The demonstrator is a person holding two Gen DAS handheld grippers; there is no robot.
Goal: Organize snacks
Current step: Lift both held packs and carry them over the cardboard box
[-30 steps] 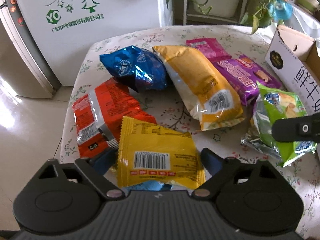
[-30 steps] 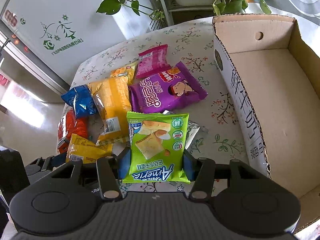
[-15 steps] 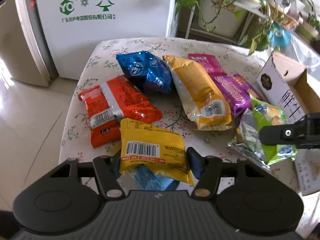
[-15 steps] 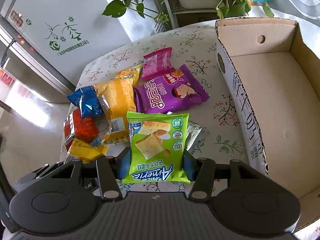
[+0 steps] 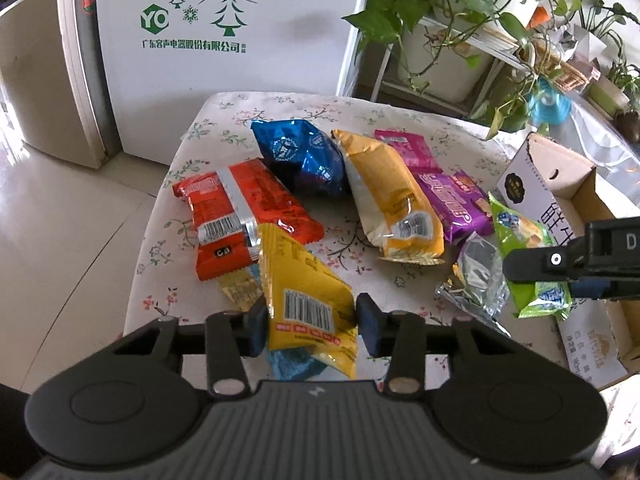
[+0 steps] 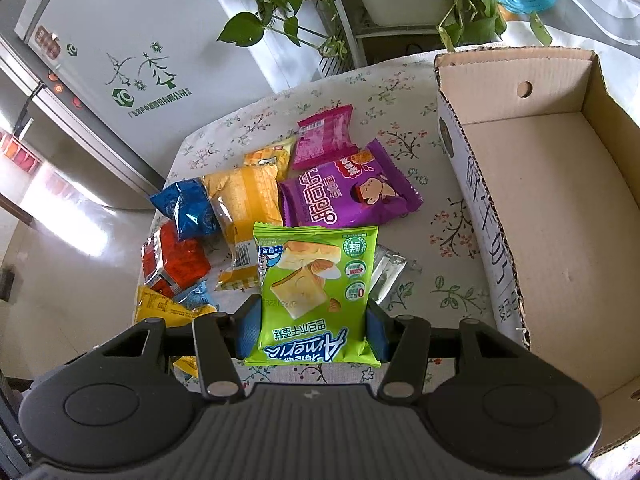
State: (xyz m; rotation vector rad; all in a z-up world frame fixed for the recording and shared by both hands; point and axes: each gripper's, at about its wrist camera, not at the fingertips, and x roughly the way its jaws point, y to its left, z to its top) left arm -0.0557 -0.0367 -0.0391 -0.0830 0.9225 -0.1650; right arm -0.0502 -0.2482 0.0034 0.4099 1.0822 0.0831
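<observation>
The cardboard box (image 6: 560, 208) is empty; sorting has barely begun. Left hand-held gripper (image 5: 310, 322), jaws just closing, pinches the yellow packet (image 5: 308, 300). Right hand-held gripper (image 6: 312, 334) clamps the green packet (image 6: 316, 292) (others remain on the table (image 6: 420, 148)).

snack packets (image 5: 396, 200): 10 | cardboard box (image 6: 560, 208): 1 | grippers (image 5: 310, 320): 2

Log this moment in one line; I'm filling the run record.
left hand-held gripper: closing on yellow packet | right hand-held gripper: shut on green packet | cardboard box: empty
</observation>
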